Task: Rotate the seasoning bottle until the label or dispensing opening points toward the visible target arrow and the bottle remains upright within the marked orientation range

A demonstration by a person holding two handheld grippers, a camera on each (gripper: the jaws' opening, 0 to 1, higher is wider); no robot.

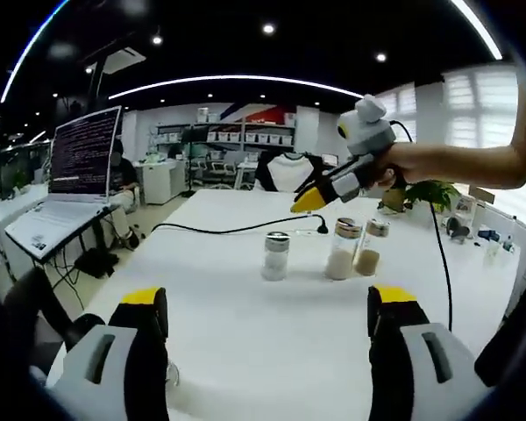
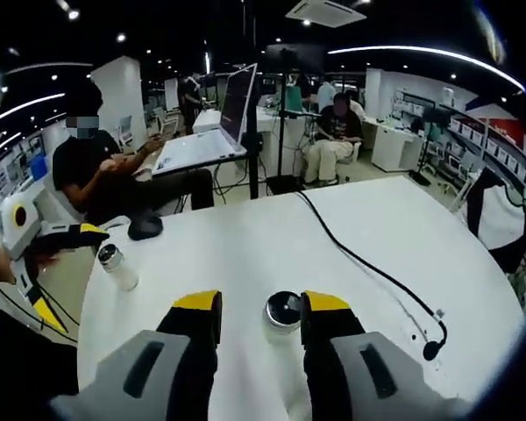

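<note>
Yellow-tipped jaws of the left gripper [image 1: 267, 311] stand wide apart in the left gripper view, holding nothing, with bare white table [image 1: 245, 351] between them. Beyond them three bottles stand upright in a row: a silver-capped bottle [image 1: 275, 255] alone, then, with a gap, a jar [image 1: 343, 249] and a second jar [image 1: 372, 246] just beside each other. Behind the bottle a black cable [image 1: 237, 230] crosses the table. Above the jars hangs the right gripper [image 1: 309, 201], held by a hand.

Right gripper view: the right gripper's [image 2: 259, 317] jaws flank the bottle [image 2: 282, 317], close on both sides; whether they touch it I cannot tell. Left of it, near the table [image 2: 272, 246] edge, stands a small jar [image 2: 117, 267], with the left gripper [image 2: 86, 230] beyond that edge. Right of the bottle, open table lies up to the cable [image 2: 368, 263]
</note>
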